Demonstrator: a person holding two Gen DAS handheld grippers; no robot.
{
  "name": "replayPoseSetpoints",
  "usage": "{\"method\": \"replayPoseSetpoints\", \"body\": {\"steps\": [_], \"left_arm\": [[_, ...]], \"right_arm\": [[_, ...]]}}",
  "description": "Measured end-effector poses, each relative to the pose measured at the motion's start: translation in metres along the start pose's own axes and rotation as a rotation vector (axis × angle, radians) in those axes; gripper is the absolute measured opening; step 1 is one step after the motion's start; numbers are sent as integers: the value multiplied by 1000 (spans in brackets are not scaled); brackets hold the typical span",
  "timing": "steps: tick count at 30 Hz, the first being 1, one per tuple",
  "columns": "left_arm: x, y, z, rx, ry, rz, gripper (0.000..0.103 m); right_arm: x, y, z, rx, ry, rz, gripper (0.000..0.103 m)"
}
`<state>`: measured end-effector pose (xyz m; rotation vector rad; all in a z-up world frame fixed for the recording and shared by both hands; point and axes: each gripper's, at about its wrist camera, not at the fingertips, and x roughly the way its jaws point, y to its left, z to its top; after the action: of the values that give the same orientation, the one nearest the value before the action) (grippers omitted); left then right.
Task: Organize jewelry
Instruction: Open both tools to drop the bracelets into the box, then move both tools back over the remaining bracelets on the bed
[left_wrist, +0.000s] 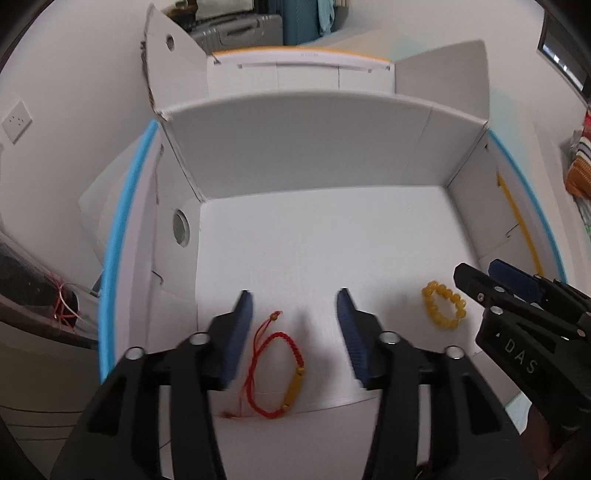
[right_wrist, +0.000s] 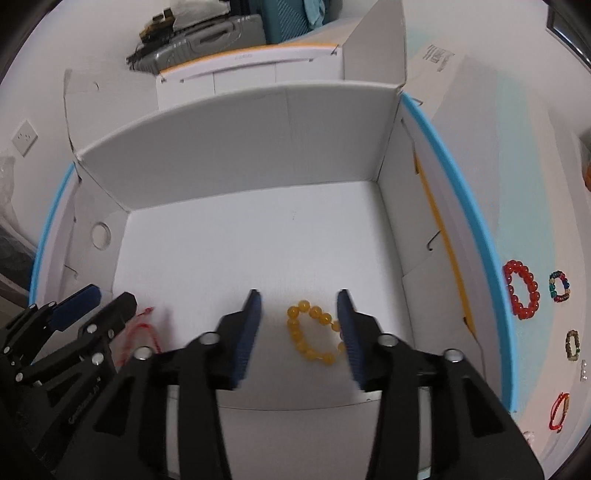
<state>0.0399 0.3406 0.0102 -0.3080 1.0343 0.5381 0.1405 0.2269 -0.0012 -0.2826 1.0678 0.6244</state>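
Note:
A red cord bracelet (left_wrist: 275, 373) with a gold tube bead lies on the floor of a white cardboard box (left_wrist: 314, 240). My left gripper (left_wrist: 295, 306) is open and empty above it. A yellow bead bracelet (right_wrist: 314, 334) lies on the box floor (right_wrist: 258, 251) between the open fingers of my right gripper (right_wrist: 300, 306), which holds nothing. The yellow bracelet also shows in the left wrist view (left_wrist: 443, 304), beside the right gripper (left_wrist: 480, 280). The red cord (right_wrist: 142, 334) shows partly behind the left gripper (right_wrist: 107, 299).
Outside the box on the right lie a red bead bracelet (right_wrist: 522, 288), a multicoloured bead bracelet (right_wrist: 559, 286), a dark bead bracelet (right_wrist: 572, 345) and another red cord bracelet (right_wrist: 559, 411). The box walls stand high on three sides, flaps open. A white storage bin (left_wrist: 301, 70) stands behind.

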Motion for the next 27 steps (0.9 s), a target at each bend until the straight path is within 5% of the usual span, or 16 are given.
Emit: {"method": "replayPoseSetpoints", "body": {"steps": [3, 9, 13, 27], "left_arm": [[-15, 0, 1, -1, -54, -2, 74], [-46, 0, -3, -3, -145, -5, 90], [-65, -5, -9, 2, -204, -10, 96], [-90, -49, -22, 45, -264, -84, 97]], "right_arm": [[-11, -2, 0, 3, -25, 3, 59], [-35, -8, -3, -22, -101, -26, 81], [-55, -21, -9, 6, -164, -45, 91], [-109, -79, -32, 95, -280, -115, 95]]}}
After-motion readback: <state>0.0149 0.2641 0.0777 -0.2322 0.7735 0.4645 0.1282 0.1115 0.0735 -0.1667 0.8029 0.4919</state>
